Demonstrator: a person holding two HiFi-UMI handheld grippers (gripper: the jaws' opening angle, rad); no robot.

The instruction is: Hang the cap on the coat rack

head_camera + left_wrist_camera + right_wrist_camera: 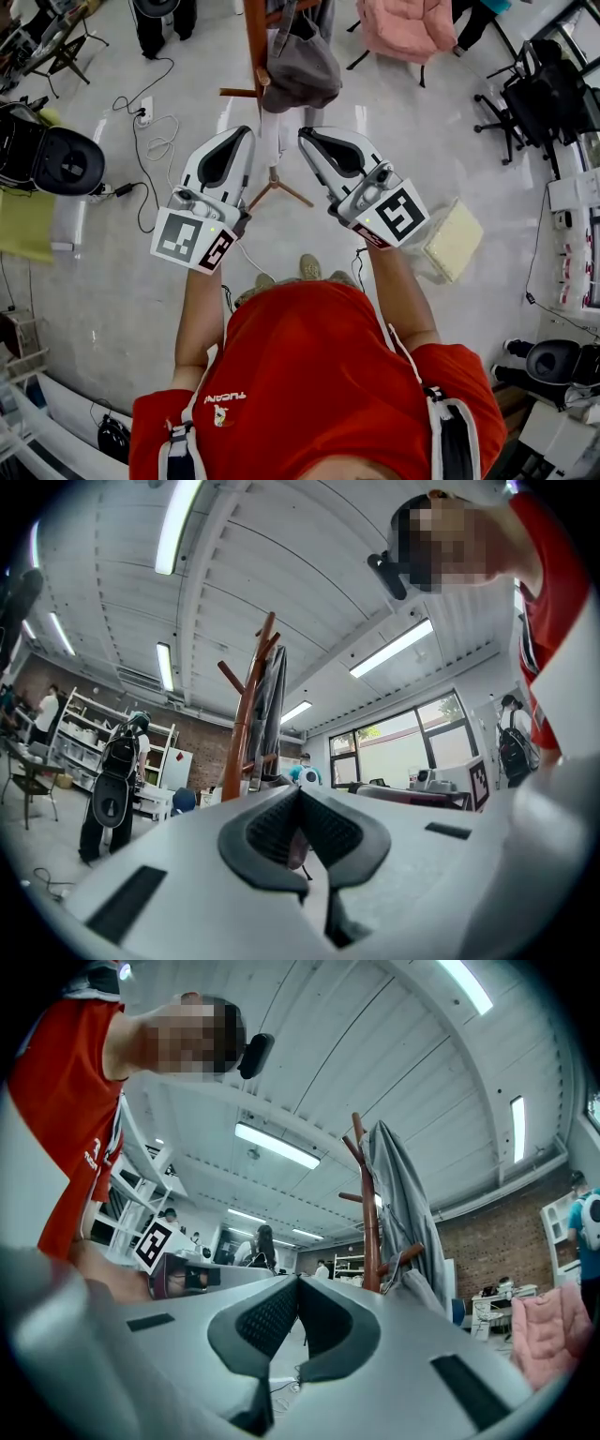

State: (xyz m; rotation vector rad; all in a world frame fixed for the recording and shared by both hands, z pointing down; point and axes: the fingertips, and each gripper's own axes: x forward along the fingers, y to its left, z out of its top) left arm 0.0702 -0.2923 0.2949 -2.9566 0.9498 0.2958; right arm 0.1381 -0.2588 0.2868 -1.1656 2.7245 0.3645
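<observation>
Found both tongs held side by side out in front of a red shirt [309,375], tips leaning toward each other and pointing ahead

Checked the left tongs [248,131] in their own view [300,789]: pads closed tip to tip, nothing gripped between them

Checked the right tongs [305,133] in their own view [298,1279]: pads likewise pressed together, nothing held

Located the cap [300,70], gray, already hanging high on the coat rack [255,47], straight ahead of both tips and clear of them, with no contact to either pair. Confirmed from the left gripper view as dark cloth [272,714] draped against the brown pole [246,733], and from the right gripper view as gray folds [403,1204] beside the same pole [370,1232] and its pegs. Could not make out the exact peg carrying it

Noted the rack's spread feet on the floor [422,141] just beyond and between the two tips

Recorded a pale square pad [453,239] on the floor, right of the right tongs, loose cables [150,141] left of the left tongs, and a pink garment [403,23] further ahead to the right, also seen from the right tongs [544,1335]
</observation>
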